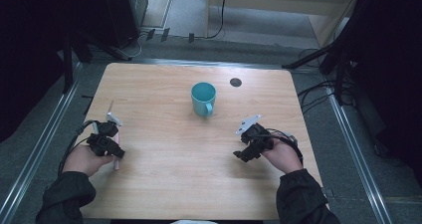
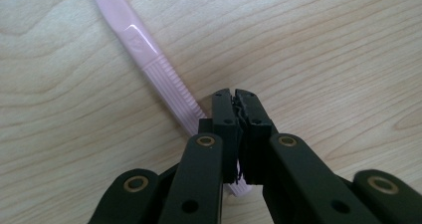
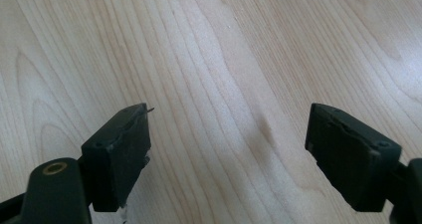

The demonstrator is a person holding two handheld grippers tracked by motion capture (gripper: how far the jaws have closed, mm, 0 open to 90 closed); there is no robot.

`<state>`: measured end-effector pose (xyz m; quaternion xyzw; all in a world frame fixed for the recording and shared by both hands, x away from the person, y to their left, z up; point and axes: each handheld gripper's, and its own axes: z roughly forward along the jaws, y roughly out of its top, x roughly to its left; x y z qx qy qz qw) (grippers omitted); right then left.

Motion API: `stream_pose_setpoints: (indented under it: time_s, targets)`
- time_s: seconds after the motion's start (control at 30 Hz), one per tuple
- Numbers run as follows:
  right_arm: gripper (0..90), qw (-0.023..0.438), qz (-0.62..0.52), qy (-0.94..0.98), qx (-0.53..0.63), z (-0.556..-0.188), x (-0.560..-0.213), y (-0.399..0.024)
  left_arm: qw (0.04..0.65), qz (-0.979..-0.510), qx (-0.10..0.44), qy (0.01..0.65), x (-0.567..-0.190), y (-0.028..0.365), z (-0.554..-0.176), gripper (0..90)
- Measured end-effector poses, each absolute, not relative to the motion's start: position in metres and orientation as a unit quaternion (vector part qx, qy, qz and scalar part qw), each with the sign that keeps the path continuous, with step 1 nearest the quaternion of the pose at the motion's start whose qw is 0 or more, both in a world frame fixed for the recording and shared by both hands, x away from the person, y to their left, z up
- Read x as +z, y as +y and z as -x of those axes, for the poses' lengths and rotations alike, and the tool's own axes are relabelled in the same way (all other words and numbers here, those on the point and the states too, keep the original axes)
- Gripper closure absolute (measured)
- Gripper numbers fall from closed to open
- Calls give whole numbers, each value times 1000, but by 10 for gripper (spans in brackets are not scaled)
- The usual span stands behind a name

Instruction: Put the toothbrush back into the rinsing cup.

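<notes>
— Near the table's (image 1: 164, 149) left edge, what's the left gripper (image 2: 235, 95) doing?
— Jaws pressed together, empty — the pink toothbrush (image 2: 149, 59) lies on the wood, passing beneath them.
— And the right gripper (image 3: 226, 134)?
— Spread wide over bare wood, holding nothing.

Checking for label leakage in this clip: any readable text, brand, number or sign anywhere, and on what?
No readable text.
Pink toothbrush handle: a small embossed mark near the ribbed grip, too faint and blurred to read.
Teal mug: no print showing.
Wooden table: plain grain; a dark round spot near its far edge bears no legible marking.
Left gripper and right gripper: no lettering.
</notes>
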<state>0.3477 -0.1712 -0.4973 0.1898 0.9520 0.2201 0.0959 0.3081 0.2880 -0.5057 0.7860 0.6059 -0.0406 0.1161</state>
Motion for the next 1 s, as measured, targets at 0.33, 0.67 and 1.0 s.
stream_pose_setpoints:
  time_s: [0.33, 0.67, 1.0]
  targets:
    - [178, 95, -187, 953, 220, -348, -498, -169, 134, -769, -44, 623, -501, 300, -306, 849]
    - [178, 88, -185, 954, 219, -347, -499, -167, 138, -737, -8, 662, -492, 312, -320, 743]
    - [178, 88, -184, 955, 214, -345, -501, -169, 127, -726, -11, 676, -496, 313, -336, 697]
